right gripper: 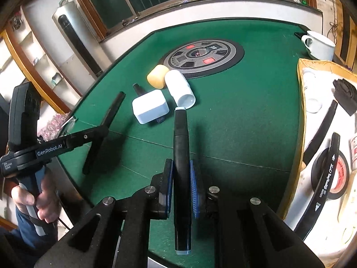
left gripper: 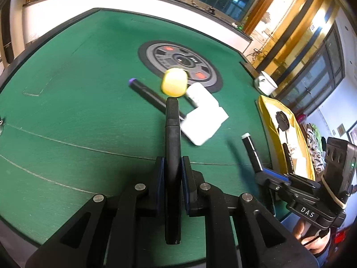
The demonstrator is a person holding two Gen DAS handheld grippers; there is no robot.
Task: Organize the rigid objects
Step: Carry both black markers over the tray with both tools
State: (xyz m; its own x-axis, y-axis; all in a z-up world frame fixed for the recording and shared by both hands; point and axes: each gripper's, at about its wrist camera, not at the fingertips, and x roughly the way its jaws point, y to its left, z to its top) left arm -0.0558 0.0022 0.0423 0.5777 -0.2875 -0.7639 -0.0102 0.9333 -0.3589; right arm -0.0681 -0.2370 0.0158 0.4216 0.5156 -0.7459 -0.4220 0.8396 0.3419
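Left claw point(left gripper: 173, 174): pressed together on a black marker point(left gripper: 172, 156), blue pads flat against its barrel; the pen points forward over the green table point(left gripper: 78, 111)
Right claw point(right gripper: 181, 183): pinching a second black pen point(right gripper: 181, 167) with a pale tip, held lengthwise above the felt
On the table: a yellow block point(right gripper: 158, 76) touches a white tube point(right gripper: 179, 88) lying on its side; a white box point(right gripper: 150, 109) sits just beside them; a purple-capped marker point(left gripper: 145, 91) lies partly under the box, as far as the blur allows
Far right: yellow-rimmed tray point(right gripper: 300, 84) holding pens and tape; white cup point(right gripper: 319, 45) beyond it
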